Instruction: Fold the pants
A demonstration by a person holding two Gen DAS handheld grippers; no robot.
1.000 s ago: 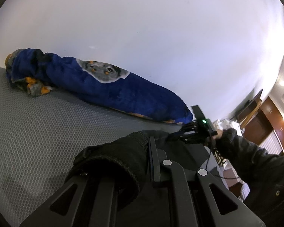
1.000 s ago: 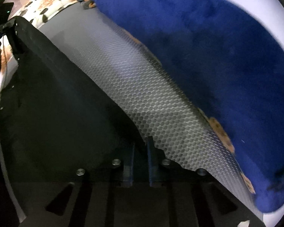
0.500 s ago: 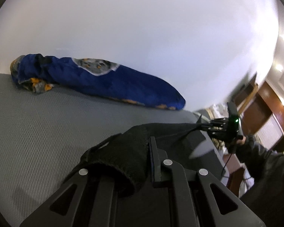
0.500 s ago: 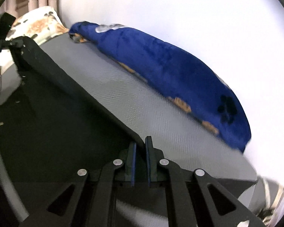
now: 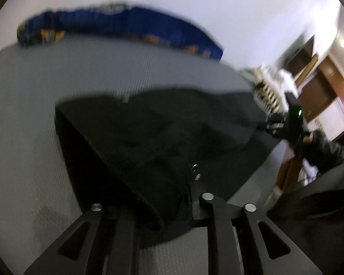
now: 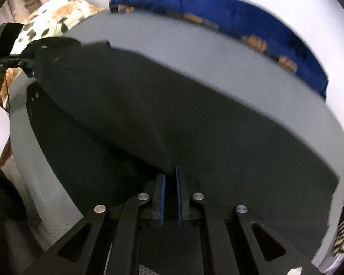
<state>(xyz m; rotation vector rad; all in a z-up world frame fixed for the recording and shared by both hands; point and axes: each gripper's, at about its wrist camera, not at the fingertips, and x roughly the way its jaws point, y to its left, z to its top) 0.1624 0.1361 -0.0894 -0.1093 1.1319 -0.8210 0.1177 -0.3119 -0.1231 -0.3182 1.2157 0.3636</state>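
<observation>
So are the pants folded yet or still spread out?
Spread out: the pants stretch wide between left tongs and right tongs over the gray bed.

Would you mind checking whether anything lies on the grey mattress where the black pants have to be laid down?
Nothing visible does. Both the left gripper and the right gripper have their jaws shut on the black pants. The grey mattress beyond them looks bare, and the blue blanket lies along the far edge, well clear.

No legible text, label or number anywhere.
</observation>
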